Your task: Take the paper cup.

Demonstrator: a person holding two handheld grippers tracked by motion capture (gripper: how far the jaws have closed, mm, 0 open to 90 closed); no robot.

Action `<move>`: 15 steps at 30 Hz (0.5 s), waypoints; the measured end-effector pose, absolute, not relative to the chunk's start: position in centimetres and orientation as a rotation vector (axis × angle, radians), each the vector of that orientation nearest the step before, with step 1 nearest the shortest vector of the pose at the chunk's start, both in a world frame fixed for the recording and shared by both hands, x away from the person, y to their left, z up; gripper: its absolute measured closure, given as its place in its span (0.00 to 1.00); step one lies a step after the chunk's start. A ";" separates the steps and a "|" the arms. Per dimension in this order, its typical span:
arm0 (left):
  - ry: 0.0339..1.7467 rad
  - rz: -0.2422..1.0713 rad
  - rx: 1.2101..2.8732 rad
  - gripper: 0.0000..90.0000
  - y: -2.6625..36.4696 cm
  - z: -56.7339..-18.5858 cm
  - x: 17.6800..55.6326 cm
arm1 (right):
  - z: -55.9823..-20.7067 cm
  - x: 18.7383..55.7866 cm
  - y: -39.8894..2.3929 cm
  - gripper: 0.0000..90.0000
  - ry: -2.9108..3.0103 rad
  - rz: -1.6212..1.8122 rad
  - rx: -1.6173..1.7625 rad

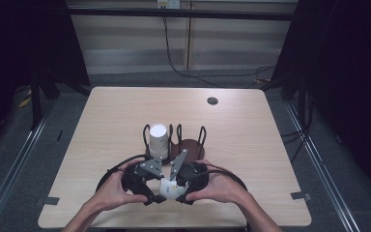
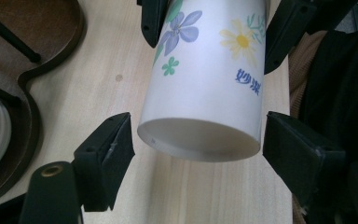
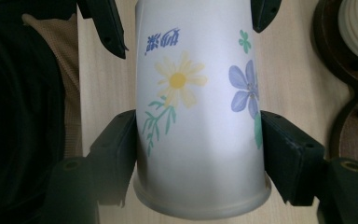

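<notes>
A white paper cup [image 1: 170, 188] printed with flowers lies on its side above the near table edge, between my two grippers. In the right gripper view my right gripper [image 3: 198, 144] is shut on the cup [image 3: 200, 116] near its rolled rim, both pads pressing its wall. In the left gripper view my left gripper [image 2: 198, 140] straddles the base end of the cup [image 2: 205, 93], with a thin gap at the left pad. From above, the left gripper [image 1: 155, 195] and right gripper [image 1: 183, 193] face each other across it.
Just behind the grippers stands a dark wooden cup rack [image 1: 188, 147] with black wire loops, holding a white ribbed cup [image 1: 158, 140]. A round grey grommet [image 1: 212, 101] sits far back in the wooden table [image 1: 251, 159]. The person's dark clothing [image 3: 23, 116] is close by.
</notes>
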State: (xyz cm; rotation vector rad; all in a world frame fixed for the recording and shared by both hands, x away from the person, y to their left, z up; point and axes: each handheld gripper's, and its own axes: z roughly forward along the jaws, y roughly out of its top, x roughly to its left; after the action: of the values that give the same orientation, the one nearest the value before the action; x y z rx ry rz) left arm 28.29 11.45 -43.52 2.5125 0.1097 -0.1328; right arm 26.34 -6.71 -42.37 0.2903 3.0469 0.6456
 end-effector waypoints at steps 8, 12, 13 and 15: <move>0.097 -0.158 2.494 0.33 11.4 -43.6 28.4 | -42.4 26.4 -6.5 0.35 3.054 0.665 0.284; 0.101 -0.160 2.486 0.34 11.5 -43.7 28.4 | -42.4 26.4 -6.3 0.35 3.061 0.662 0.277; 0.101 -0.160 2.486 0.34 11.5 -43.7 28.4 | -42.4 26.4 -6.3 0.35 3.061 0.662 0.277; 0.101 -0.160 2.485 0.35 11.5 -43.7 28.4 | -42.4 26.4 -6.2 0.35 3.054 0.671 0.277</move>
State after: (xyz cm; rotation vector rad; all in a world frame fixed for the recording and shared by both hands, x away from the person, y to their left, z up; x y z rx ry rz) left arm 28.36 11.52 -43.67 2.4846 0.1015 -0.1599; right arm 26.44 -6.25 -42.39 0.2770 3.0536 0.6713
